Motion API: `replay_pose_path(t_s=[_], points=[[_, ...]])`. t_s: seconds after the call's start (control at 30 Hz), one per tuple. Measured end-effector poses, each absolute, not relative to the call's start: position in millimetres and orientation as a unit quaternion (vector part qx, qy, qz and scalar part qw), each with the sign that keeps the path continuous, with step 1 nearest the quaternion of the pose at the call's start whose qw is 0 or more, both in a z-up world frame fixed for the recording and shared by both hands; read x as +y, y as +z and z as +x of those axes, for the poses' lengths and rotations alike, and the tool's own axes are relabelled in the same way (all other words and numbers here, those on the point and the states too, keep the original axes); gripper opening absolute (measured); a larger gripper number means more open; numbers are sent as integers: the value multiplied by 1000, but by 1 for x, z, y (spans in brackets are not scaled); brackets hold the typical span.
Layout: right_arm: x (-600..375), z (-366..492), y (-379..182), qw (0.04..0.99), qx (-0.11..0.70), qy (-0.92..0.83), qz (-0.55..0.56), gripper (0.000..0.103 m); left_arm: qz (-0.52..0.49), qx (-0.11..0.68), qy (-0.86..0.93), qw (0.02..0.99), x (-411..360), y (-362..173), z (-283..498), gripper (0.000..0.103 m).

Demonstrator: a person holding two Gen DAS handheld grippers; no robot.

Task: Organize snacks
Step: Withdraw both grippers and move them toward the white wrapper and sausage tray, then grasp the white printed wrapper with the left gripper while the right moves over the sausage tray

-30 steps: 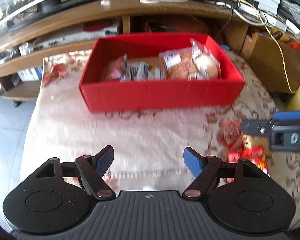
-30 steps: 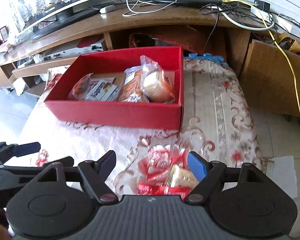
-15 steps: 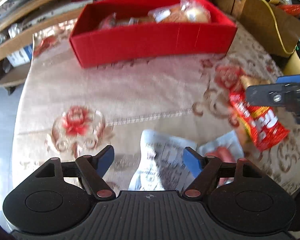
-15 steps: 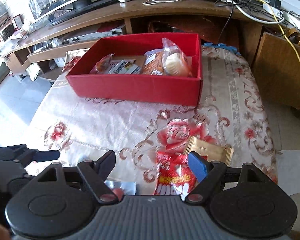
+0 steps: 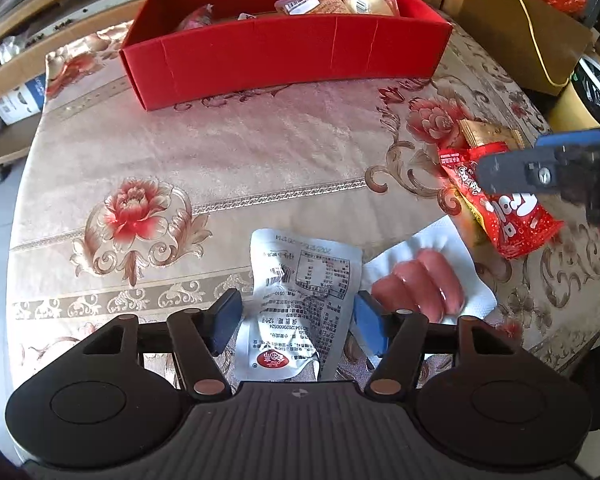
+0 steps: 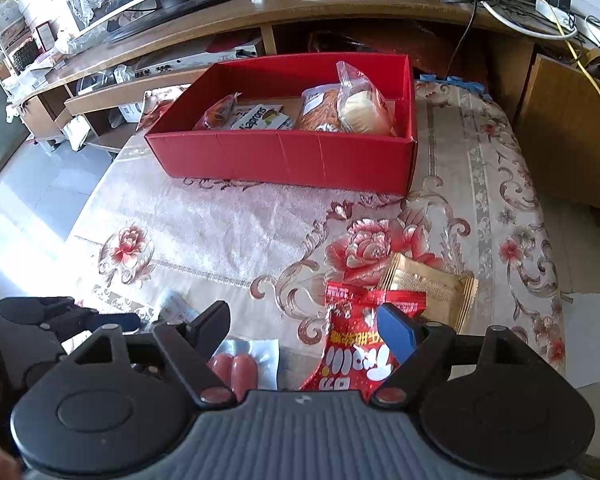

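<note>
Tabletop [image 5: 260, 152] under floral cloth, serves as sorting area. One red box [image 5: 284, 52] at far edge, collection bin: four or so packets already inside, count uncertain. Four loose snacks near front edge awaiting pickup: one silver pouch [image 5: 300, 292], one sausage pack [image 5: 420, 284], one red packet [image 6: 356, 352], one gold packet [image 6: 428, 288]. Left tongs [image 5: 296, 320] closing around silver pouch, pads not yet pressing. Right tongs [image 6: 304, 328] spread above red packet, likely next grab.
</note>
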State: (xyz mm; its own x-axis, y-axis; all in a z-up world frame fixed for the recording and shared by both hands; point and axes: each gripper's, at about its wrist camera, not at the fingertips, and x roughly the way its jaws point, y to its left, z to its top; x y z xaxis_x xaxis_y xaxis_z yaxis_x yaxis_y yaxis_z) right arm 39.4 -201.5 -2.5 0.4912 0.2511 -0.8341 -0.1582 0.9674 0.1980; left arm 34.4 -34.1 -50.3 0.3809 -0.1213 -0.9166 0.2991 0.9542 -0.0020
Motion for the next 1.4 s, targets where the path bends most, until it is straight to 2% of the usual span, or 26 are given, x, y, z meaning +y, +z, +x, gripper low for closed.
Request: replay_pose_path(t_s=[0.27, 0.43, 0.5, 0.63, 0.7, 0.77, 0.83, 1.4], points=[[-196, 29, -5, 859, 495, 127, 41, 79, 60, 538, -110, 833, -22, -45, 22, 52], [-183, 24, -15, 848, 512, 133, 22, 80, 54, 539, -99, 835, -20, -41, 17, 50], [-180, 25, -19, 843, 521, 135, 23, 80, 52, 542, -105, 832, -20, -45, 17, 56], [-176, 29, -21, 842, 524, 128, 20, 80, 68, 531, -114, 837, -30, -52, 17, 75], [-176, 32, -23, 840, 527, 125, 23, 80, 92, 523, -117, 839, -35, -54, 13, 76], [-173, 32, -26, 837, 532, 125, 22, 80, 93, 519, -113, 842, -31, -52, 12, 60], [-170, 32, -29, 835, 536, 126, 17, 80, 67, 520, -117, 844, -21, -47, 13, 57], [-139, 29, -54, 805, 577, 127, 43, 82, 16, 512, -92, 854, 18, -42, 12, 55]])
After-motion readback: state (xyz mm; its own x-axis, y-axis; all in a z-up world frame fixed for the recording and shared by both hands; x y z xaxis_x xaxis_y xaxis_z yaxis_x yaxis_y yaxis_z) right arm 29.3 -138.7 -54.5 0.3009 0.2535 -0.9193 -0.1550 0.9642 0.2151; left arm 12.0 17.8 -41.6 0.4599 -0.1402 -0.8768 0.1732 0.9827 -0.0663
